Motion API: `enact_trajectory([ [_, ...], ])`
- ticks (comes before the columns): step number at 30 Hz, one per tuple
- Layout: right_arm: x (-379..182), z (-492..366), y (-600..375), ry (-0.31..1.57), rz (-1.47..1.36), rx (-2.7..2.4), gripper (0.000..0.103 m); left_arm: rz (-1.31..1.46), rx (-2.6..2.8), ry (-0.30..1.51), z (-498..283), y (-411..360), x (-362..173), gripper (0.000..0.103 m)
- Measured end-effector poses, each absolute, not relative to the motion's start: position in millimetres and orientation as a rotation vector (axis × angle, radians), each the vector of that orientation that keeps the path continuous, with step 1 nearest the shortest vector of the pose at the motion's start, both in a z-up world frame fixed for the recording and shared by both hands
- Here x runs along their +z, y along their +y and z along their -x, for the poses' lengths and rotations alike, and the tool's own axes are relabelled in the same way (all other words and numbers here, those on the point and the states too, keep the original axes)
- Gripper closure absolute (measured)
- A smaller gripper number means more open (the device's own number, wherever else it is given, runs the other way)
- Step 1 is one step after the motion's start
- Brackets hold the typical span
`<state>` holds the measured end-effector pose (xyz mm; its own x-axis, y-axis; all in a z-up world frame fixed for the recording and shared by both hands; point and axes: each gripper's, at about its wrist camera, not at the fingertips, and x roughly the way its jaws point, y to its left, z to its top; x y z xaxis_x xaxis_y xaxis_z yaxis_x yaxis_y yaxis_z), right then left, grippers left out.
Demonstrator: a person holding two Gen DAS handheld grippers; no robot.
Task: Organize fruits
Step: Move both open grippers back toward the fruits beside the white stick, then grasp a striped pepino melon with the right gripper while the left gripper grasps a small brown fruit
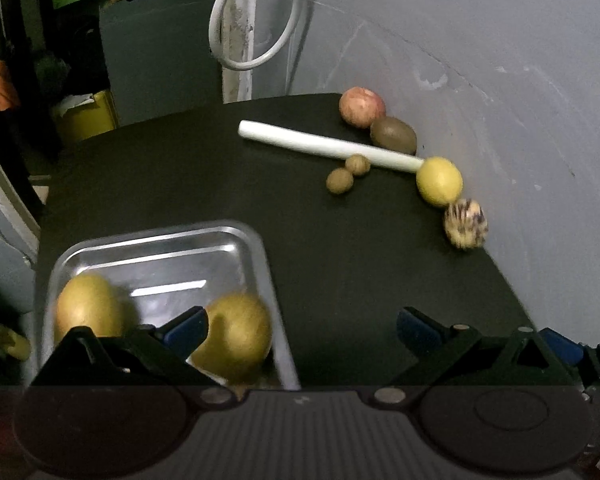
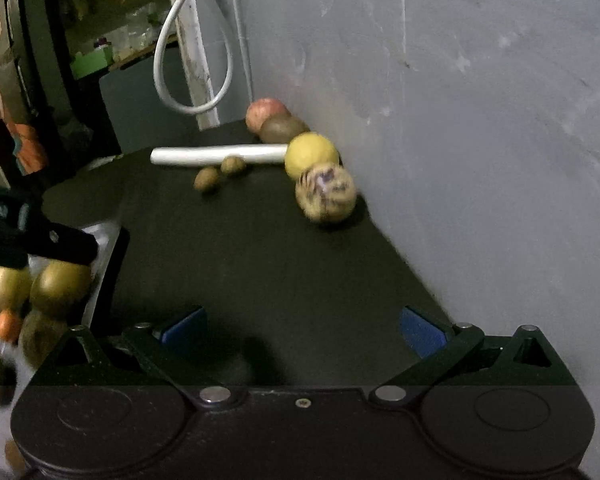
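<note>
Left gripper spread wide, empty, hanging over edge of metal tray; my read, just let go. Tray holds two yellow-green pears. Right gripper also spread, empty, lined up toward striped pepino melon against wall. Lemon, kiwi, apple, two walnuts not yet collected, near white tube.

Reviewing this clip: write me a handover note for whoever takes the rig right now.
Left gripper: open, empty, over the tray's near right corner.
Right gripper: open, empty, over bare table.
Metal tray at the left holds two yellow-green fruits; the right view shows more fruit and something small and orange there.
Left on the table by the wall: apple, kiwi, lemon, striped fruit, two small brown round ones, plus a white stick.
Next, probably: striped fruit, nearest the right gripper.
</note>
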<state>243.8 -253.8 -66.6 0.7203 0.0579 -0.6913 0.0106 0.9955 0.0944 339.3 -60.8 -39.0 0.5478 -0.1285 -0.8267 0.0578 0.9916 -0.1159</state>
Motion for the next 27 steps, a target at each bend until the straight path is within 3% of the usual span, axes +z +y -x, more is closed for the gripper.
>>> enact_trajectory([
  [9,-79.7,-309.6,-251.0,0.712,-0.139,-0.057,0.013,0.06,-0.115,0.954,-419.9,-80.9,-59.2,0.001],
  [18,-97.7,-341.0,-243.0,0.671,-0.111,-0.111,0.019,0.137,-0.092,0.967,-465.1,-82.2,-87.3,0.001],
  [27,-102.2,-355.1,-244.5,0.657,-0.155,-0.131,0.03,0.185,-0.101,0.957,-484.4,-86.0,-101.0,0.013],
])
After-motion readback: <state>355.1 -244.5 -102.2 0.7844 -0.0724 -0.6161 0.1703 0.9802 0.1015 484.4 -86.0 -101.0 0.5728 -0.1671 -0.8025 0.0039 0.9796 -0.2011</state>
